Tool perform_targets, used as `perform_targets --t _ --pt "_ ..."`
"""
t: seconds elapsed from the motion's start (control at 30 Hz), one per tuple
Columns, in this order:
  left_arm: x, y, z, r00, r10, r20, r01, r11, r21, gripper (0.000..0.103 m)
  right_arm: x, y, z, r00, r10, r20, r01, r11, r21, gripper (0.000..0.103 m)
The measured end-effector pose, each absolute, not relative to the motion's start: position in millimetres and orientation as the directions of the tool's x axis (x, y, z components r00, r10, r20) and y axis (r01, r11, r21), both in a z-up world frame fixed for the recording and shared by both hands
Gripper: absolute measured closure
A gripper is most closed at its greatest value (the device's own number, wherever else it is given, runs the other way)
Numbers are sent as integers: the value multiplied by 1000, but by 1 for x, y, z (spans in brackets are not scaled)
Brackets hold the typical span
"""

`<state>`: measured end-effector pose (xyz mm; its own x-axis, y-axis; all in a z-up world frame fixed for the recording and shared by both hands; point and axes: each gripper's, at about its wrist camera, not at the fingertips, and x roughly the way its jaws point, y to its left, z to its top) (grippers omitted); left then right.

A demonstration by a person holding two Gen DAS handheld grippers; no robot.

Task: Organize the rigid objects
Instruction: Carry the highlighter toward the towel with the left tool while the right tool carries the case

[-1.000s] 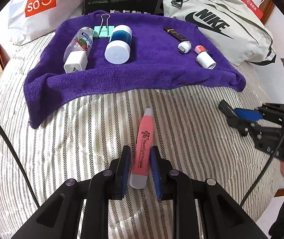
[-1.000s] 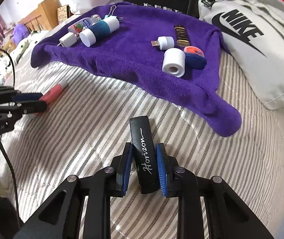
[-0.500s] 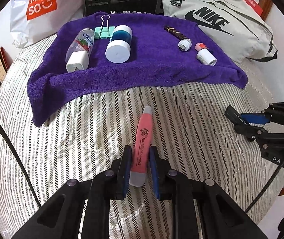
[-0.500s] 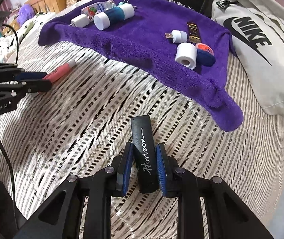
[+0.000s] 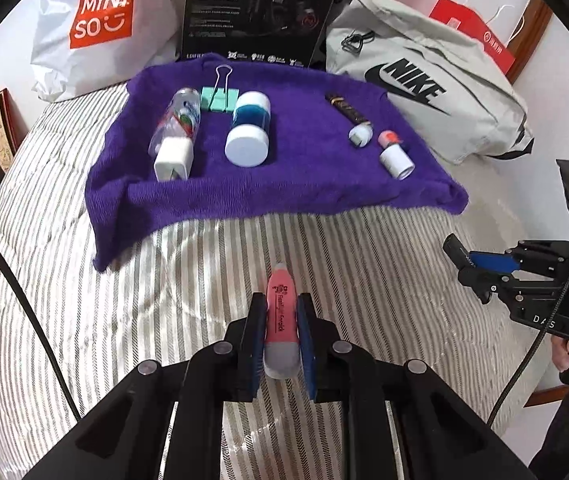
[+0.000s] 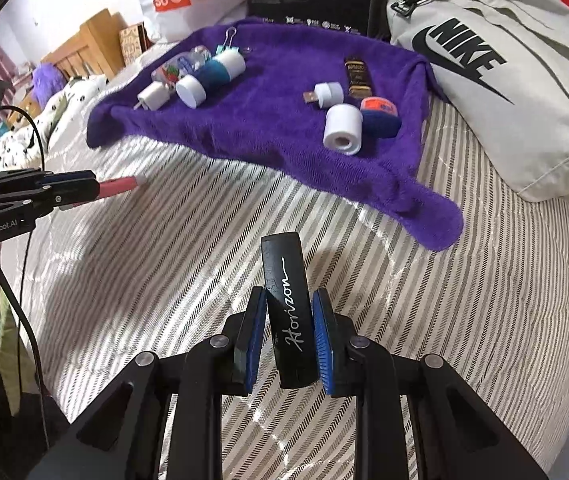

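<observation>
Left gripper [image 5: 280,334] clamps the pink tube [image 5: 281,316] lengthwise, nose toward the purple towel [image 5: 284,184] just ahead, apparently lifted off the bed, while the right gripper [image 6: 289,334] grips the black case [image 6: 289,308] likewise.

We hold a pink tube [image 5: 281,312] between the blue pads of our left gripper [image 5: 280,304], above the striped bedcover [image 5: 364,264]. The right gripper [image 5: 484,266] is at the right edge and grips a black object [image 5: 457,249]. On the purple towel [image 5: 292,184], a white charger [image 5: 174,159] and a clear bottle [image 5: 178,120] lie near the left edge, a white-capped jar [image 5: 249,130] in the middle.
</observation>
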<state>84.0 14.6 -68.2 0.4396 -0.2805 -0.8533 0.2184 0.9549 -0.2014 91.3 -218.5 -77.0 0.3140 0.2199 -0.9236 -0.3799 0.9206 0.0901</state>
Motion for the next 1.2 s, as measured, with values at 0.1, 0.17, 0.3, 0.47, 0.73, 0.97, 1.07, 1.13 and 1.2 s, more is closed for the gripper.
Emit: perform_targets --t 0.1,0.17,0.3,0.47,0.73,0.97,1.07,1.13,1.2 --pt "91 13 -67 435 -281 -855 234 953 -195 88 91 -215 -73 311 230 -922 -385 917 99 79" --pt "93 10 -72 409 -268 -872 249 953 -176 88 91 -215 -75 303 223 -926 -385 918 95 79" --pt "92 5 -85 379 -244 -893 264 953 -148 88 91 -213 -86 287 237 -928 -377 919 118 79" --pt "95 -3 -93 361 -225 -905 279 952 -125 88 92 -213 -92 280 243 -929 -373 919 129 79" --pt "96 -30 -100 382 -102 -919 309 951 23 87 92 -212 -95 273 243 -931 -378 917 129 79" --pt "97 -14 -92 386 -165 -908 282 958 -54 88 93 -216 -91 282 258 -924 -374 917 142 79" --pt "98 -7 -83 396 -191 -898 273 958 -83 88 97 -218 -86 289 262 -921 -368 918 146 79" --pt "100 -4 -77 404 -205 -892 271 958 -98 88 99 -219 -83 295 262 -919 -366 919 144 80" --pt "103 -2 -71 409 -209 -888 272 957 -100 88 102 -218 -78 300 273 -914 -368 917 153 80"
